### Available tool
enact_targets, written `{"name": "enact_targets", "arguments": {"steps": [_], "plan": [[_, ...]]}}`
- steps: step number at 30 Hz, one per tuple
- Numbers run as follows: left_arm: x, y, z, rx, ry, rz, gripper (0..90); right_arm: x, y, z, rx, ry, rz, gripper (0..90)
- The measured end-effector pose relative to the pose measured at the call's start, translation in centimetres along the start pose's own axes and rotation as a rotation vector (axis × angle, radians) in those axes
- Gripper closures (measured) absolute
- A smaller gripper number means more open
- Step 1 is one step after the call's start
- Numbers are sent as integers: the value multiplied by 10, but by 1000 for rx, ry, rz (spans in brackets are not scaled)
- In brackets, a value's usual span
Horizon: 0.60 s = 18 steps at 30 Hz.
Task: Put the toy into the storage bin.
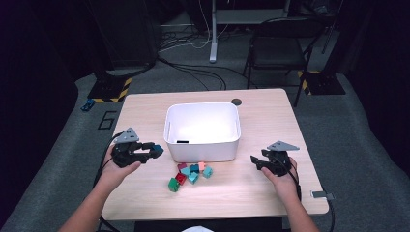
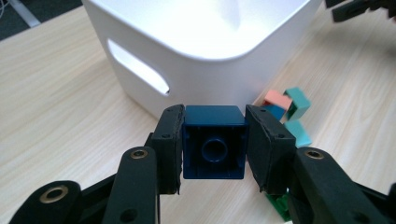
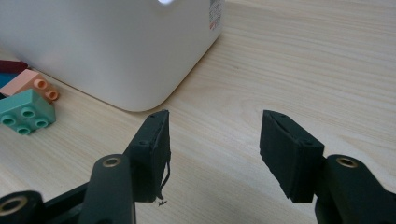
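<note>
currently, the left hand-held gripper (image 2: 214, 140) has its jaws closed on a dark blue brick (image 2: 215, 144); in the left gripper view the brick sits low centre of the frame, hollow underside toward the camera, one pad pressed on each side. in the high view the same left hand-held gripper (image 1: 151, 151) is at centre left of the frame, just beside the left wall of the white bin (image 1: 202, 145), with the blue brick (image 1: 157, 149) at its tip, raised off the surface (image 1: 270, 116).

the right hand-held gripper (image 3: 214, 154) has its jaws wide apart with nothing between them, bare wood showing in the gap. in the high view the right hand-held gripper (image 1: 255, 161) sits at centre right, near the bin's right front corner.

a loose pile of bricks (image 1: 189, 175) lies on the surface just below the bin's front wall, in the lower middle of the high view: green, red, teal and salmon pieces, some touching each other.
</note>
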<state>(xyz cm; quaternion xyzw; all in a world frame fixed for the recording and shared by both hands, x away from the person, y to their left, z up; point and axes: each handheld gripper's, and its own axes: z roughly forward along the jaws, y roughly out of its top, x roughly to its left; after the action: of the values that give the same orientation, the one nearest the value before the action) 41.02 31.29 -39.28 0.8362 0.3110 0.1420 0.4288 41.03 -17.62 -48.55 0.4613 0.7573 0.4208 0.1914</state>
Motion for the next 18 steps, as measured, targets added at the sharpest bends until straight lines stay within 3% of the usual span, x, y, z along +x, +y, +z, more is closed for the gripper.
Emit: {"name": "enact_targets", "arguments": {"steps": [12, 18], "plan": [[-3, 37, -1, -20, -9, 38, 587, 0, 0, 1, 6, 5, -2, 423], [-1, 46, 7, -38, -25, 21, 587, 0, -1, 1, 8, 3, -5, 423]]}}
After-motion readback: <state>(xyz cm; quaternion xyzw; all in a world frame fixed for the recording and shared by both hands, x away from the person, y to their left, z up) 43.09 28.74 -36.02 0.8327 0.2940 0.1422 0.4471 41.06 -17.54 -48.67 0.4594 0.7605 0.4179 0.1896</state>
